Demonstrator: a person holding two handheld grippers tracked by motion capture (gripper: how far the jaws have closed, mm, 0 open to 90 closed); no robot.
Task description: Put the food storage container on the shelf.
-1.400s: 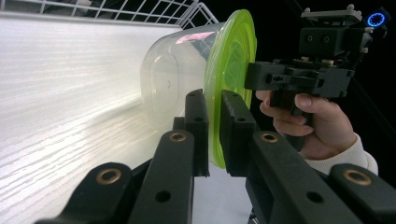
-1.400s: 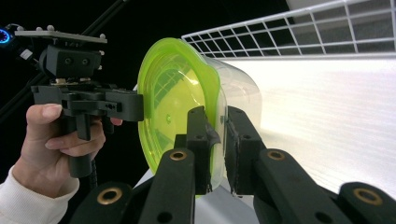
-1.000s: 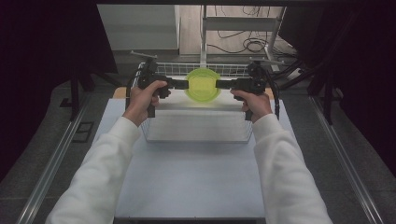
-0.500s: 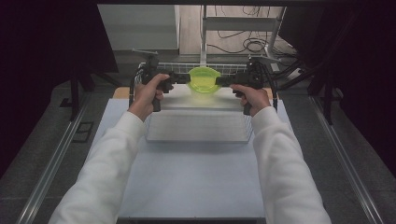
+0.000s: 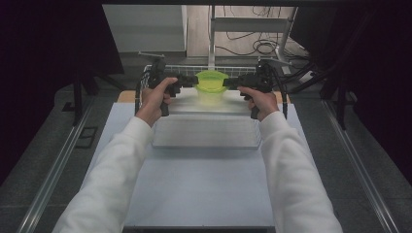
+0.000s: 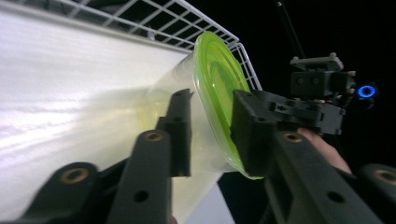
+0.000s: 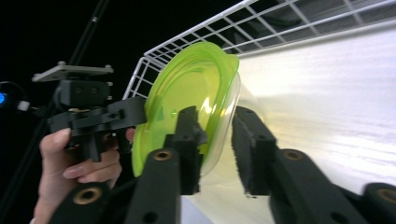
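- I see my left gripper [image 5: 188, 79] at the far end of the counter [image 5: 204, 194], with its jaws pointing in at a clear tub [image 5: 210, 93] that has a green lid [image 5: 211, 80].
- In the left gripper view the jaws are closed on the edge of the tub [image 6: 196, 121] — one jaw sits on the clear wall just under the rim, and the other presses on top of the green lid [image 6: 217, 88].
- My right gripper [image 5: 232, 82] comes in from the other side, straight across from the left one.
- In the right gripper view one jaw lies on the green lid [image 7: 187, 93] and touches it. The other jaw is beside the clear wall of the tub [image 7: 233, 107], and I see a small gap there, so I cannot tell if this gripper has a firm hold.
- The tub is held up between the two grippers, right in the middle, over a flat see-through tray [image 5: 206, 131] that lies on the counter.
- A white wire basket [image 5: 214, 69] stands just behind the tub — I see its wire grid [image 6: 163, 18] in both gripper views.
- My two hands are around the gripper handles, and my white sleeves [image 5: 111, 174] reach in from the near side.
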